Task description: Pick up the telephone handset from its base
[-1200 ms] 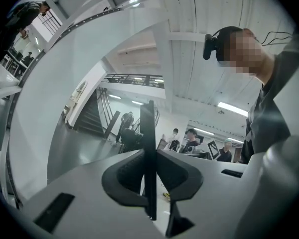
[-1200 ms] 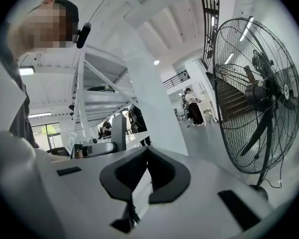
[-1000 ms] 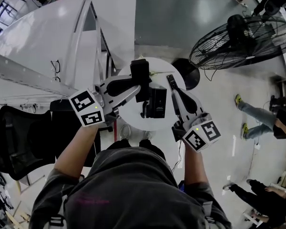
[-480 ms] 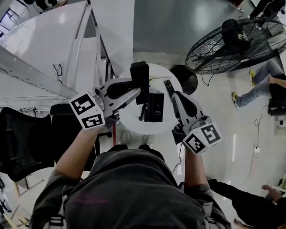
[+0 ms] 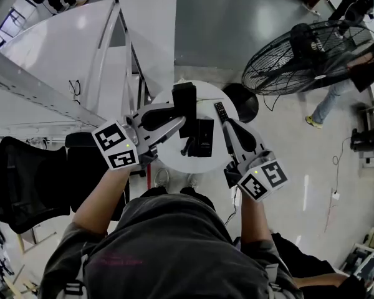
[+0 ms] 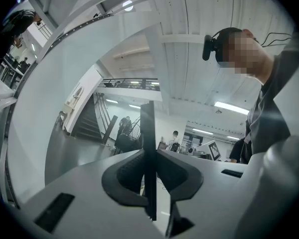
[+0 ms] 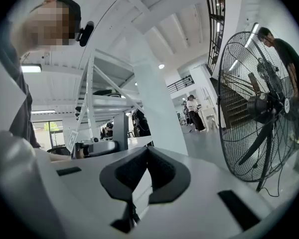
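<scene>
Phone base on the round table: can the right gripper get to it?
Probably yes. The right gripper sits just beside the phone base, with nothing between them. Its jaws are shut and empty, so they would have to open first.

Head view sits above the person (image 5: 168, 242) and looks steeply down on the round table (image 5: 174, 157), left gripper (image 5: 177, 116), right gripper (image 5: 227, 124) and floor. Gripper views ride low and close, level along their own jaws, and both catch the person. Fan (image 5: 305, 48) is shared by the head and right gripper views.
</scene>
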`<state>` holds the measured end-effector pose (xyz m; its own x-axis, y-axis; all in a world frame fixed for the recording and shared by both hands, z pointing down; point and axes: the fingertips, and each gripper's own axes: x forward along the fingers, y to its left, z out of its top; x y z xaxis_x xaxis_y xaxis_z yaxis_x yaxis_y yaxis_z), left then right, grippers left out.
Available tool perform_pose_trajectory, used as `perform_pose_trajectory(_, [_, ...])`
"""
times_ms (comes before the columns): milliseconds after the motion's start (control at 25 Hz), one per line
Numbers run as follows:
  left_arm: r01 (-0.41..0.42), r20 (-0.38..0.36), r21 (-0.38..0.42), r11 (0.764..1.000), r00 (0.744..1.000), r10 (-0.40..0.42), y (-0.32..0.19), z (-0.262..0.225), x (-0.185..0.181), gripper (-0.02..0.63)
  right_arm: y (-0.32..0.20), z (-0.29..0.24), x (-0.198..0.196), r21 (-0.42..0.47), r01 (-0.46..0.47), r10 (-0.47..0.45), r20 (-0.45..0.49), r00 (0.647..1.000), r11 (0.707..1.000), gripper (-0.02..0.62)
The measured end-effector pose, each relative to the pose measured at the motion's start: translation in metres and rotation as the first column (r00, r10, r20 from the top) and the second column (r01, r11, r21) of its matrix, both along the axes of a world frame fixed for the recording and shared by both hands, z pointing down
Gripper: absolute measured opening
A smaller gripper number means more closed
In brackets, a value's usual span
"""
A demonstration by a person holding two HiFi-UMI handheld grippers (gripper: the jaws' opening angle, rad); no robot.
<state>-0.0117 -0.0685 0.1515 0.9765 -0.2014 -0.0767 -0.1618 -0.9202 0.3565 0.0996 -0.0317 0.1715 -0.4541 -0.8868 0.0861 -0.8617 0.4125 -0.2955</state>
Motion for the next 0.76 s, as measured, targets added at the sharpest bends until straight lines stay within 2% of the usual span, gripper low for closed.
perform_pose_trajectory(480, [-0.003, -0.005, -0.019, 1.000, 1.000, 0.003, 0.002, 0.002, 0.002, 0.078, 0.004, 0.002, 0.002, -0.018, -0.001, 0.001, 0.000, 1.000, 1.000, 0.017])
perform_pose_trajectory(760, [-0.009, 0.005, -0.010, 1.000, 1.000, 0.009, 0.023, 0.006, 0.020, 0.077, 0.026, 0.008, 0.017, -0.008, 0.006, -0.005, 0.003, 1.000, 1.000, 0.017])
